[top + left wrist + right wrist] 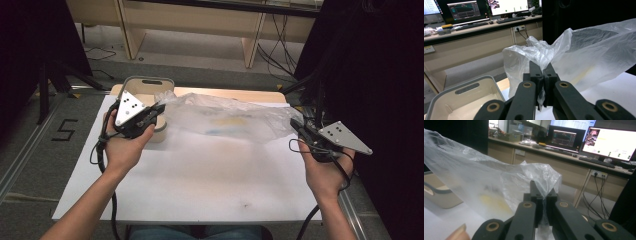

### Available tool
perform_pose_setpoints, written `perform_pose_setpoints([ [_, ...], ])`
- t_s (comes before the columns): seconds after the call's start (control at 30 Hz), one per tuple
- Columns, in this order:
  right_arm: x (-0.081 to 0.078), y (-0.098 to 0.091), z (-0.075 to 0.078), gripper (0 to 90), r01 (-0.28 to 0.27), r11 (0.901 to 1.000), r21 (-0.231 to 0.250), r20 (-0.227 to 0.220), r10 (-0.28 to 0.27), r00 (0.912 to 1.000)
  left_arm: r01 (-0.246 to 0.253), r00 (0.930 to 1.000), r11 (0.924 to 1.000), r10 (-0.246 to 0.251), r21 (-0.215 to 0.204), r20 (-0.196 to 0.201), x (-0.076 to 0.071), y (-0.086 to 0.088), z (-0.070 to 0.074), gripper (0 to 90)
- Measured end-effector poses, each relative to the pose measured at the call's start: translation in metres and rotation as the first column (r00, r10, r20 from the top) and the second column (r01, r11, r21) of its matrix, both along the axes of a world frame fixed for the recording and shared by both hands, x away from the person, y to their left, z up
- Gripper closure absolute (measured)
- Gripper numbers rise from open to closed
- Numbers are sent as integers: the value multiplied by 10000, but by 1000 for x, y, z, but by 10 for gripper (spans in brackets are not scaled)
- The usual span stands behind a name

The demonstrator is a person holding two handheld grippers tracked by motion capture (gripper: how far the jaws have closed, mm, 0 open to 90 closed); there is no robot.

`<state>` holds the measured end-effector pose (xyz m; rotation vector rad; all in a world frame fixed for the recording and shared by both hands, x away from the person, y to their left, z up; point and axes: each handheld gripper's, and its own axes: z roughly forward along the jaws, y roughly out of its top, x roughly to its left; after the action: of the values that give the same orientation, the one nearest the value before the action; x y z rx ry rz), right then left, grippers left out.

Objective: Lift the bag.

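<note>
White covers the counter [200, 185], a broad bare sheet that takes up most of the high view and leaves us plenty of room to work. Above its far half we see the next largest thing, a thin clear plastic bag [225, 117], stretched almost level between the two hands and lifted off the surface. We judge it is held that way, one end in each tool, to spread it out or pull its mouth open; something pale yellow lies inside near the middle, too blurred to name.

At the far left corner stands a cream bin [148, 86] with a grey rim and a handle slot, just behind the bag's left end. It sits within easy reach, so we take it as the likely place the bag is meant to go into or line.

The left gripper [156, 111] has its jaws pinched tight on a gathered bunch of the film, which its own view shows squeezed between the black tips [544, 75]. The right gripper [296, 125] does the same at the other end, jaws closed on a crumpled corner [541, 195]. A fingertip [457, 233] shows at the bottom of that view. Both grips sit at the very edges, which keeps the film taut between them.
</note>
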<state>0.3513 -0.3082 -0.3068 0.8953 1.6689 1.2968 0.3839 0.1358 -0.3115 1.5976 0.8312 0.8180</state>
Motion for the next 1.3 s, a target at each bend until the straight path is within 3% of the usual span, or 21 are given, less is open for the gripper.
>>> perform_pose_setpoints([
  [0.5, -3, -3, 12, 900, 103, 9997, 209, 370, -111, 9993, 178, 9987, 9997, -169, -179, 488, -11, 0, 15, 889],
  [0.77, 1, -5, 12, 900, 182, 9996, 233, 324, -189, 9993, 95, 9991, 9997, -86, -214, 405, -7, 0, 14, 889],
  [1.3, 2, -6, 21, 900, 226, 9994, 261, 558, -240, 9982, 215, 9977, 9991, -191, -370, 644, -9, -2, 22, 889],
])
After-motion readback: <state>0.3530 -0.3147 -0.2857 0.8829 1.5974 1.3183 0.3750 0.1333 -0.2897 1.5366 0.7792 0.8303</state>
